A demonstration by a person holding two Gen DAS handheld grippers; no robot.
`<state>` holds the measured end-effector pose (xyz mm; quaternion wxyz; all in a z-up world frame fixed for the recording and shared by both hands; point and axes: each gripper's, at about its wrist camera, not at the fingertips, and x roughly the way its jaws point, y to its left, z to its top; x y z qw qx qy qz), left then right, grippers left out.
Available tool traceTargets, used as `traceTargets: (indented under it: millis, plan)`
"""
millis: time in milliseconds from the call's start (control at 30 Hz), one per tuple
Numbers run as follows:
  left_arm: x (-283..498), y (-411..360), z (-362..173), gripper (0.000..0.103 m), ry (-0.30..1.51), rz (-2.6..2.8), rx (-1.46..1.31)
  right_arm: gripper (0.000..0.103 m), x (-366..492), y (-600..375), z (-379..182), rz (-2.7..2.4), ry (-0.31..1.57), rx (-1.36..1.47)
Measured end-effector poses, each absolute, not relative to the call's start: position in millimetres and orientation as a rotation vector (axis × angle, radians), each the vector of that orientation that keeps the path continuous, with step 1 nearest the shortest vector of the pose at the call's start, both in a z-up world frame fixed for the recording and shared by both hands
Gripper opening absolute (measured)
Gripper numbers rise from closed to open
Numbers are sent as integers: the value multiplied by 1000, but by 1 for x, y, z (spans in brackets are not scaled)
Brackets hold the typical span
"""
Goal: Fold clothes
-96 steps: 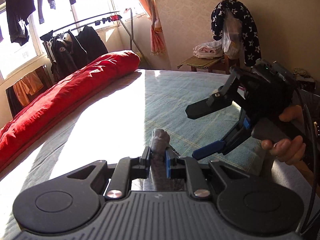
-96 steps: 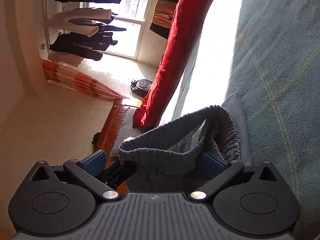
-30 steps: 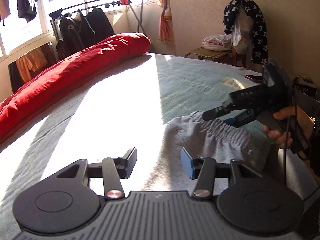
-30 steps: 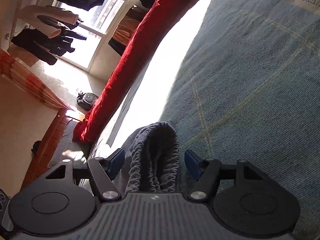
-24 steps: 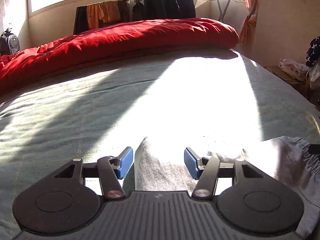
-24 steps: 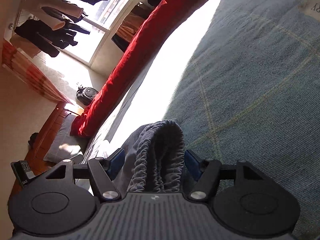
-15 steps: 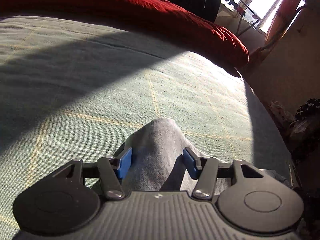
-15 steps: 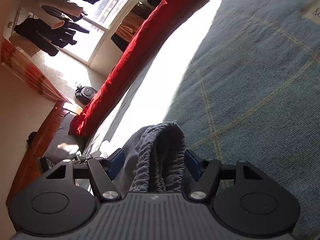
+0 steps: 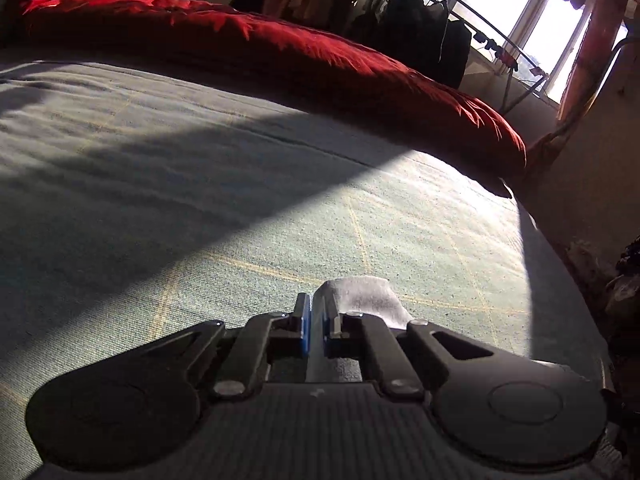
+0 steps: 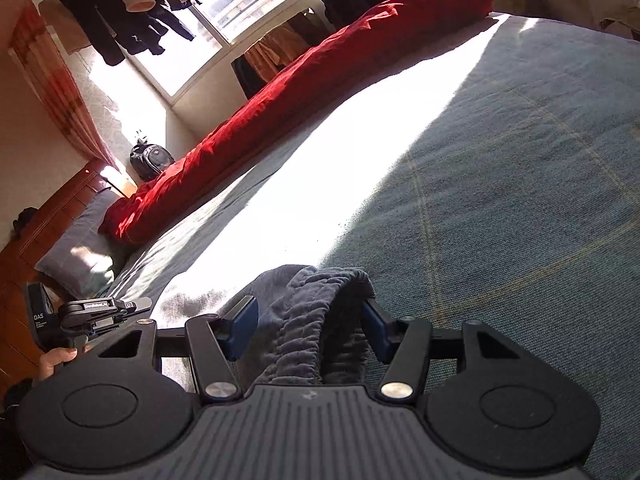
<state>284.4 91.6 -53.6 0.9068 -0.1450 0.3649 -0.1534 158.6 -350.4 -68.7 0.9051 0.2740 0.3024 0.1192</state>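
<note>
The left gripper (image 9: 316,326) pinches a fold of soft grey garment (image 9: 362,296), jaws nearly together, low over the coarse-woven teal bedspread (image 9: 240,200). The right gripper (image 10: 308,328) stands wide apart around the garment's gathered elastic waistband (image 10: 316,312), pads clear of it. A puffy red duvet (image 9: 280,52) lies far.

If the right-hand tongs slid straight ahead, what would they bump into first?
The gathered waistband of the grey garment already sits between the open right tongs; beyond it, probably just bedspread.
</note>
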Motion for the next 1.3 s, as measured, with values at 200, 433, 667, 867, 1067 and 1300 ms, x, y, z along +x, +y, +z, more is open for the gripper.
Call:
traceTargets:
  millis: [200, 433, 667, 867, 1067, 1300]
  plan:
    - [268, 21, -37, 25, 779, -623, -200, 62, 152, -326, -34, 295, 511, 401]
    - [293, 15, -91, 17, 864, -486, -167, 60, 151, -273, -60, 375, 648, 60]
    - [278, 9, -72, 16, 852, -503, -96, 61, 116, -260, -53, 368, 614, -158]
    - [230, -2, -36, 36, 788, -593, 65, 66, 108, -266, -22, 427, 562, 27]
    - [172, 7, 2, 50, 694, -560, 278, 67, 108, -261, -31, 363, 630, 120]
    - [112, 27, -4, 68, 596, -424, 588, 71, 102, -267, -41, 344, 672, 243]
